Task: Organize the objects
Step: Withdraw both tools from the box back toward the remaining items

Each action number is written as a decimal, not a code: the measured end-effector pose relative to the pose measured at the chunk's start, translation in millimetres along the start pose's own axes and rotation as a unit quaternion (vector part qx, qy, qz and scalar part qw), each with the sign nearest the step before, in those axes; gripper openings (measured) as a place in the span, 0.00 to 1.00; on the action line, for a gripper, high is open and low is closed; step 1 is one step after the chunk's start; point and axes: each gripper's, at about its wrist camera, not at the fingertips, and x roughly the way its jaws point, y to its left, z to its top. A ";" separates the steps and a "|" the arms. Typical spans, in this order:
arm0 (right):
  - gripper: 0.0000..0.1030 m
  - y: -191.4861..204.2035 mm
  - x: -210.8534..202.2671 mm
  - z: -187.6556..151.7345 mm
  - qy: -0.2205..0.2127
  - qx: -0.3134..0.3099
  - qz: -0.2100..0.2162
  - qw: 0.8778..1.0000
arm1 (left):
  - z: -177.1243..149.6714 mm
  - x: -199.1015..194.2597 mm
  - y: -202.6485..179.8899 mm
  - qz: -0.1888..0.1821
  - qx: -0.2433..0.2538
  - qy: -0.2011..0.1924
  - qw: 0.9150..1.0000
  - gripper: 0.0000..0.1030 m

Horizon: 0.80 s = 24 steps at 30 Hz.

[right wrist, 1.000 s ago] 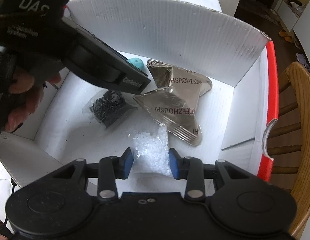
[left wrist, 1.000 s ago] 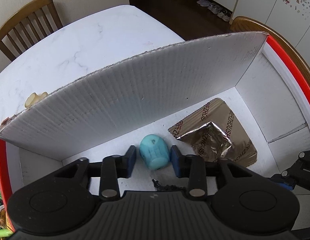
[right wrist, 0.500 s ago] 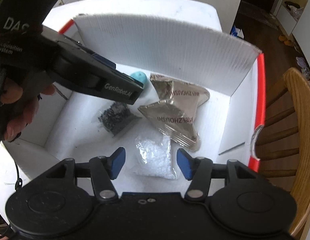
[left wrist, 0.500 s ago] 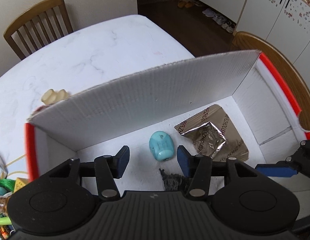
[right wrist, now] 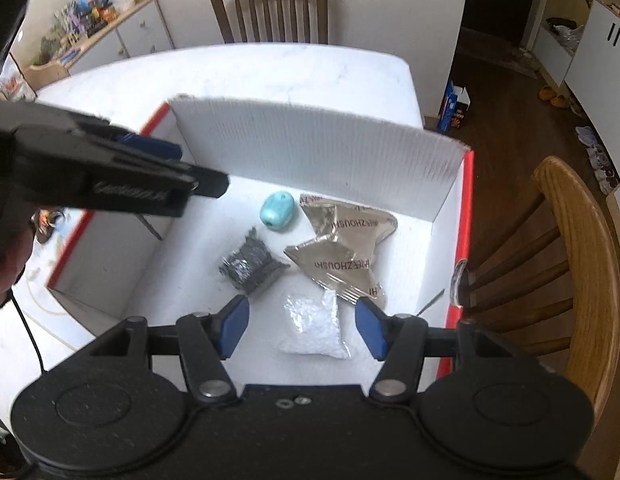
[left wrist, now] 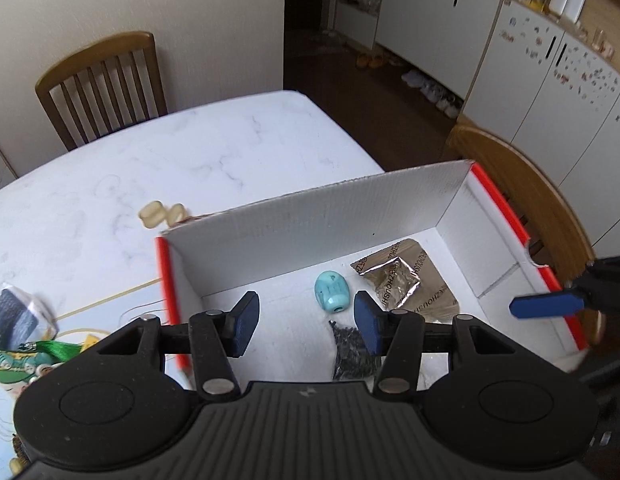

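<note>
Both tongs sit above the white corrugated box with red edging, pointing steeply down into it, and neither carries anything. Left tongs: released, roughly half open, nothing between the pads. Right tongs: jaws opening, pads clear of the clear bag of white beads lying on the box floor below and between them.

What's left to sort, we reckon, is the loose clutter on the white marble tabletop outside the box, off the left tongs' left side: green ribbon and cards, pale yellow rubbery piece. Left tongs are nearer. The ribbon's long axis is unreadable.

Already in the box: turquoise egg-shaped plastic piece, silver foil packets, bag of black bits.
</note>
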 end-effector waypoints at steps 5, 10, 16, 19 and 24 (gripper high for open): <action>0.60 6.7 -20.1 0.4 -0.025 0.015 0.002 1.000 | -13.0 -31.0 14.5 -0.015 -0.006 -0.021 1.000 0.50; 0.60 22.8 -38.0 -0.4 -0.045 0.020 0.008 0.999 | -28.5 -64.0 32.4 -0.020 -0.008 -0.043 0.999 0.50; 0.70 52.3 -54.5 -1.3 -0.077 0.023 0.019 0.997 | -45.9 -99.9 57.8 -0.014 -0.022 -0.069 0.997 0.50; 0.72 69.4 -59.3 -0.5 -0.089 0.024 0.023 0.995 | -57.3 -117.5 75.8 -0.010 -0.030 -0.083 0.996 0.61; 0.74 98.2 -62.4 0.4 -0.103 0.021 0.030 0.994 | -78.0 -140.2 107.5 0.009 -0.040 -0.104 0.994 0.63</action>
